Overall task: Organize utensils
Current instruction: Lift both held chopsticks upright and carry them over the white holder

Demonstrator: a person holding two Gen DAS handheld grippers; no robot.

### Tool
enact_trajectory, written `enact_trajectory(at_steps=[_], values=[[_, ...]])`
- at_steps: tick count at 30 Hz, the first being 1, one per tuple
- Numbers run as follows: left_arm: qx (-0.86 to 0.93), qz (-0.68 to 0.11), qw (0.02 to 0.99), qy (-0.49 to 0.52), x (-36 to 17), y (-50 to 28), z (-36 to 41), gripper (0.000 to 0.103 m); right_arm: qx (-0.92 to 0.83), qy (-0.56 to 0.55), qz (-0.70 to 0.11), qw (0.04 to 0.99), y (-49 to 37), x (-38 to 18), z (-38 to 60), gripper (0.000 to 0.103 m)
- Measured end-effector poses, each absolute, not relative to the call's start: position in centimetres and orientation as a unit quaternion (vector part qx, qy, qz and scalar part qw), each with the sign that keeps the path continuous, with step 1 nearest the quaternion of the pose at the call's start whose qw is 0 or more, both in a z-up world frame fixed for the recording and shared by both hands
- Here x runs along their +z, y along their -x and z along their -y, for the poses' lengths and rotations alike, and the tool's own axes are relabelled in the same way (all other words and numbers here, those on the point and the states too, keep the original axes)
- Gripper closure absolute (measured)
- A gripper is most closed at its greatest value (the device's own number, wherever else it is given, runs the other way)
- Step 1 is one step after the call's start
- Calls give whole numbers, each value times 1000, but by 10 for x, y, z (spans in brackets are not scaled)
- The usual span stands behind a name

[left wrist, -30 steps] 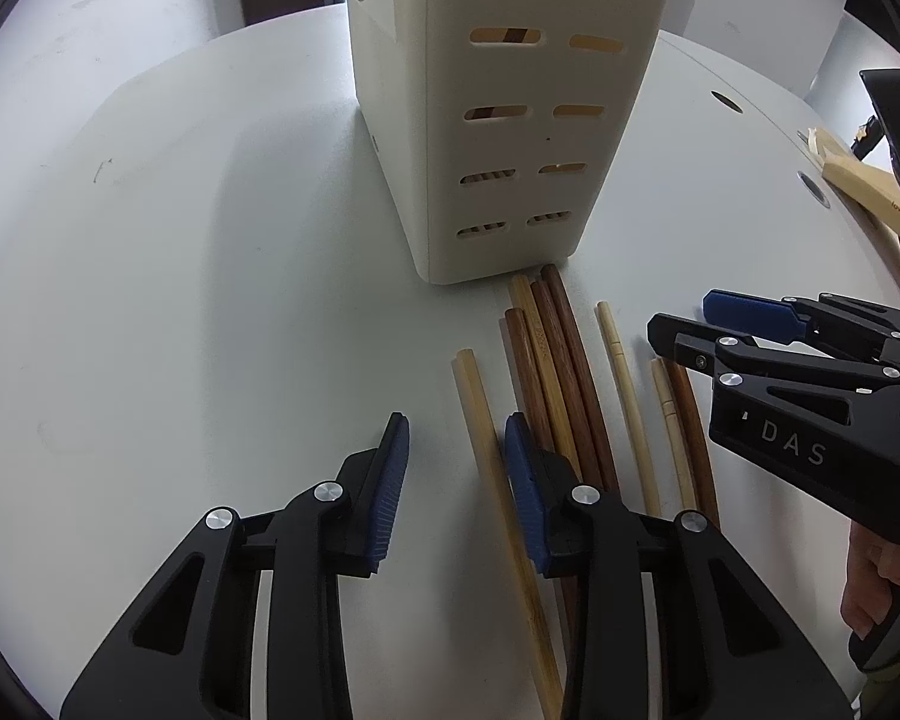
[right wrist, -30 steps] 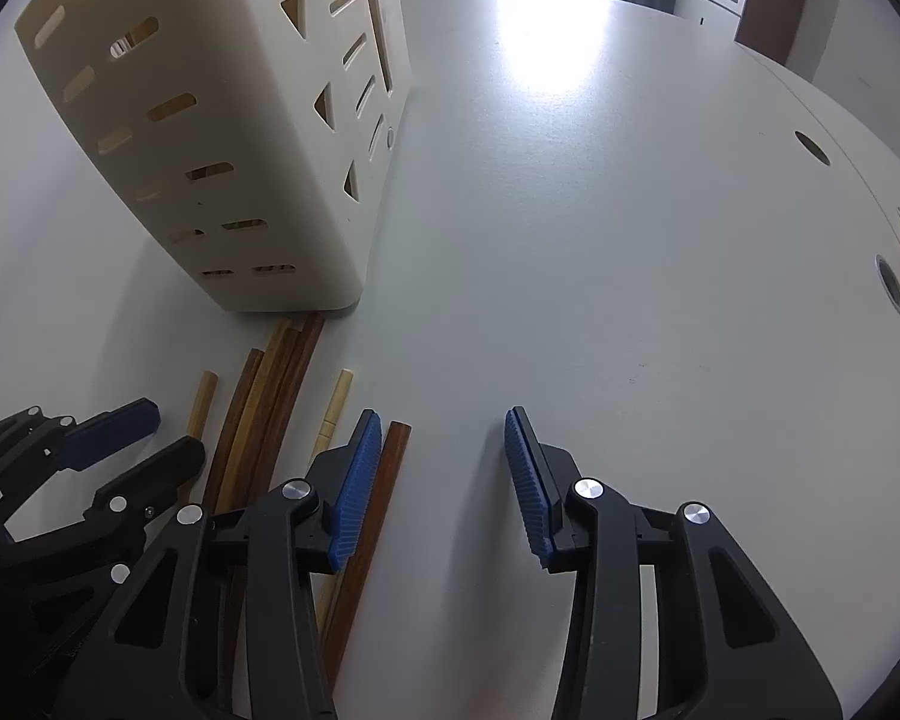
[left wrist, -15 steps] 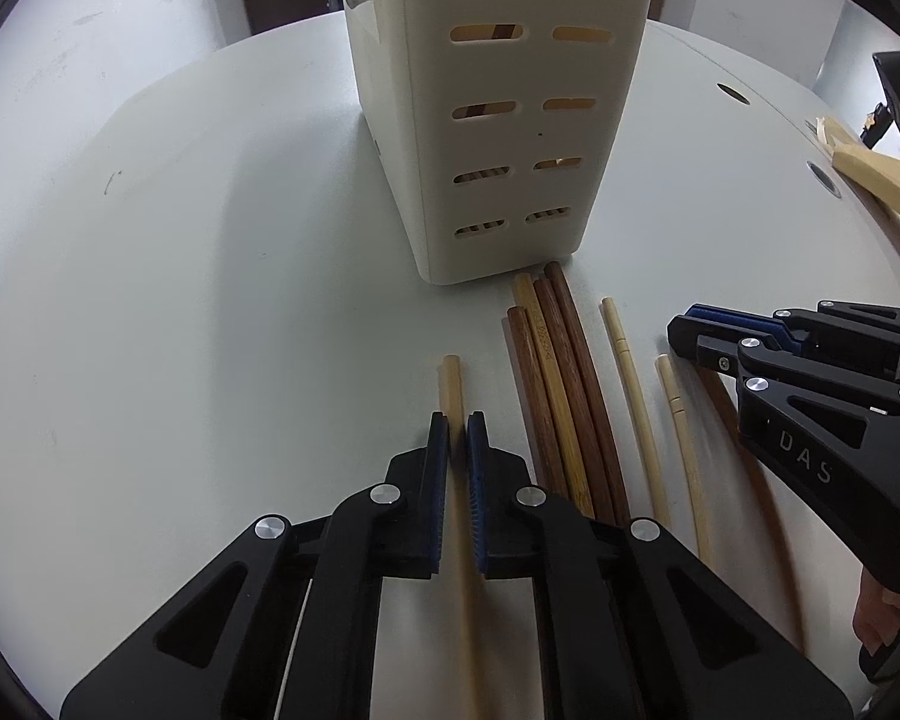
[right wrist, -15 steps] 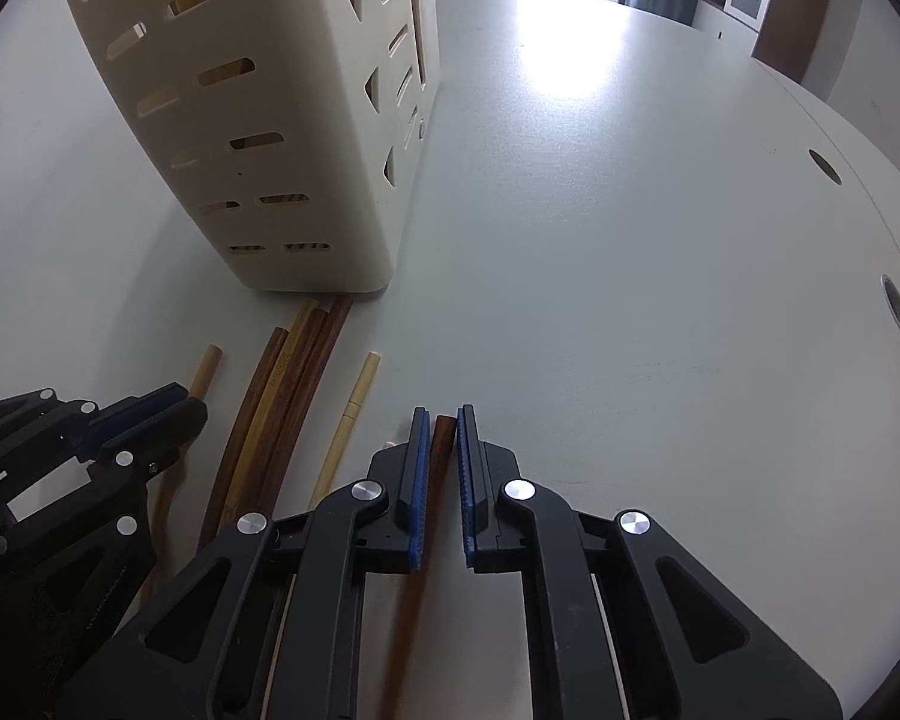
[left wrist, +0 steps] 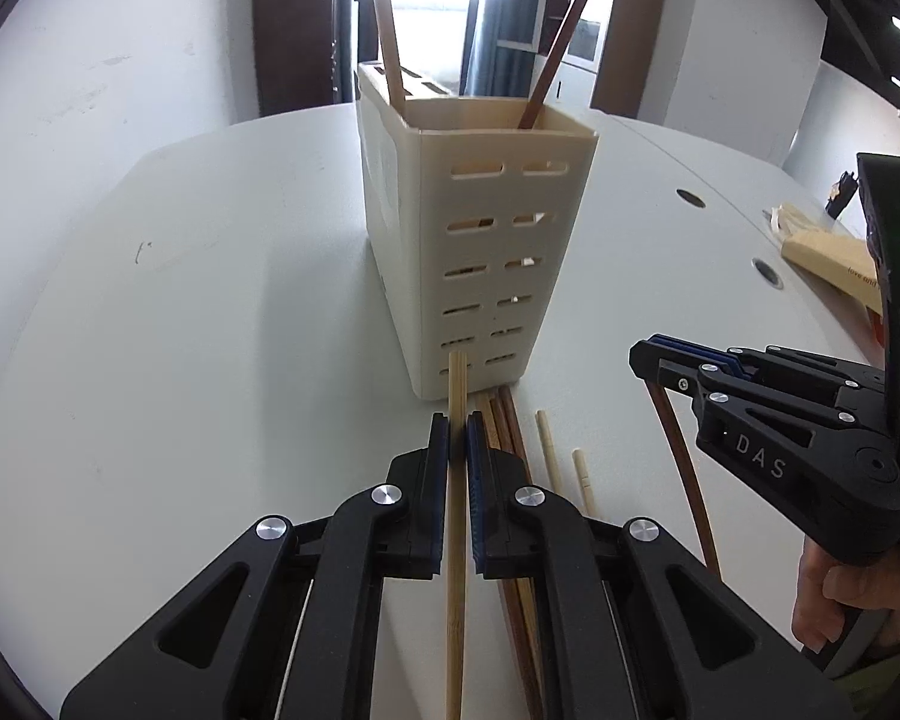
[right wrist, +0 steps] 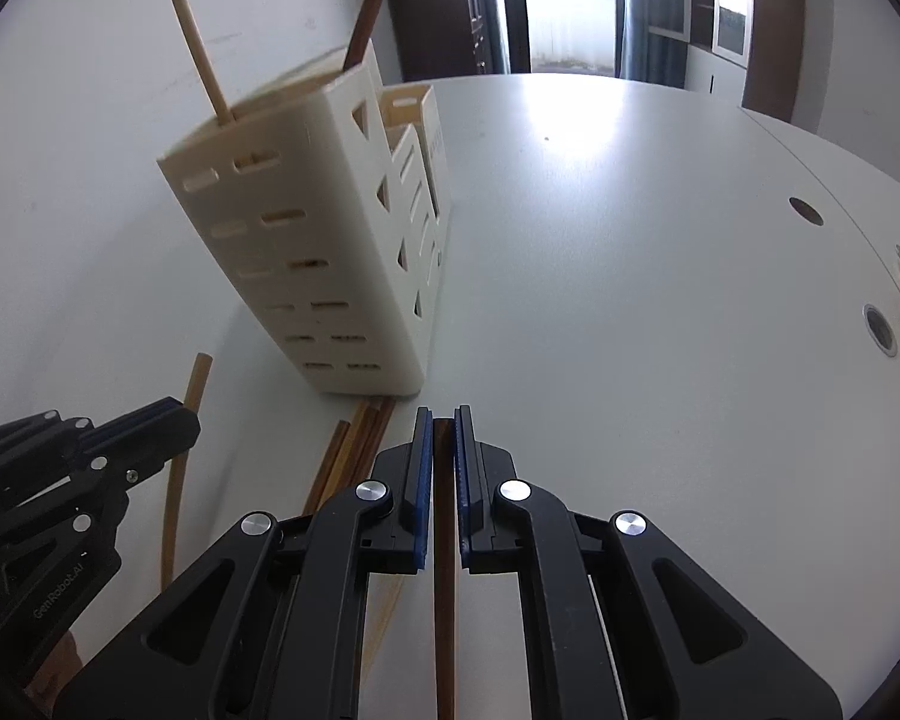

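Chopsticks fill both your grippers: the left gripper [left wrist: 457, 420] is clamped on a pale chopstick [left wrist: 456, 540], the right gripper [right wrist: 444, 414] on a dark brown chopstick [right wrist: 445, 630] (each lifted off the white table [right wrist: 630, 300]). The loose chopsticks [left wrist: 510, 420] lie at the foot of the cream slotted holder [left wrist: 486, 252], which has two sticks standing in it.

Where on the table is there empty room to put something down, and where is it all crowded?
Bare table spreads right of the cream holder, out to the round holes. More lies left of the holder. It is crowded in front of the holder, where loose chopsticks lie, and both grippers hold one each.
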State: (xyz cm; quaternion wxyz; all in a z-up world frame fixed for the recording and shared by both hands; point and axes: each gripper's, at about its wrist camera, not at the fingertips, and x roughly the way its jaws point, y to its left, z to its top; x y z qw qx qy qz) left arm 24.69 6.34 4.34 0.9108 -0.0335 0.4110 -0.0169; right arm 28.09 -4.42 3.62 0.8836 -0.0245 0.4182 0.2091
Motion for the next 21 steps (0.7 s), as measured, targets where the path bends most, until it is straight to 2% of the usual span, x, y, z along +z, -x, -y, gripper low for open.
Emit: enact_trajectory(at_steps=[7, 21], values=[[-20, -371, 928, 36, 66, -227, -65, 97, 232, 19, -364, 902, -260, 73, 51, 95], [-14, -292, 955, 45, 116, -231, -63, 97, 273, -10, -291, 917, -270, 125, 71, 95]])
